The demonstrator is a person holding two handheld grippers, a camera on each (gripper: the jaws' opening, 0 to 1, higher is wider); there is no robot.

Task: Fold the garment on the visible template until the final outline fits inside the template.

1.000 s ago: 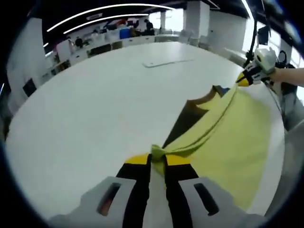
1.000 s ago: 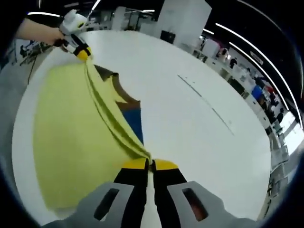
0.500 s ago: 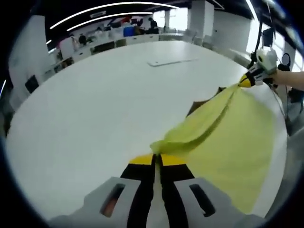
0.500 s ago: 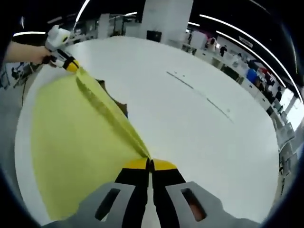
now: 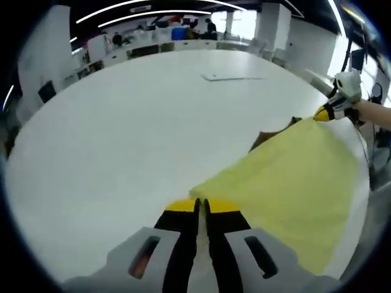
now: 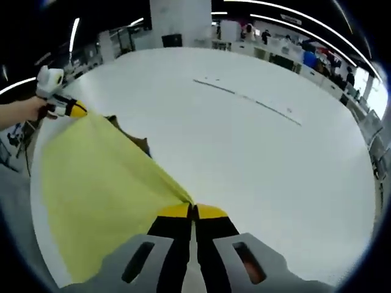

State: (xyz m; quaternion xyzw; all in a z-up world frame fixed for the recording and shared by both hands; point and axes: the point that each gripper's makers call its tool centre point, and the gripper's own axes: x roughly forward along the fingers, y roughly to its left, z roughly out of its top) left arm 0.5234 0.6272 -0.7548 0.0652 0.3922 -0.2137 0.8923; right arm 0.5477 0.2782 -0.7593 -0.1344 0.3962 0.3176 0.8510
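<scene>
Garment point(image 5: 293, 177) — a yellow cloth, spread flat over the near edge of a large white round bench point(image 5: 122, 134), stretched between two corners. Left hand-held gripper point(image 5: 201, 206), in the left gripper view, closed tight on the near corner of the cloth, yellow tips together with fabric pinched between them. Right hand-held gripper point(image 5: 322, 113), far right in that view, clamped on the other corner, held by a hand point(image 5: 369, 112). Between the two, a taut folded edge running across the bench. Just beyond that edge, a dark brown patch point(image 5: 266, 135) peeking out from under the cloth, lying flat on the bench — cannot tell what it is.

Same layout mirrored in the right gripper view: right hand-held gripper point(image 6: 193, 211) shut on its corner of the garment point(image 6: 91, 183), left hand-held gripper point(image 6: 74, 110) far left gripping the opposite corner, a hand point(image 6: 24, 111) behind it. Brown patch point(image 6: 137, 144) visible again beside the fold line. Thin line point(image 6: 247, 101) marked across the far part of the bench point(image 6: 263, 159). Office desks and strip lights in the far background.
</scene>
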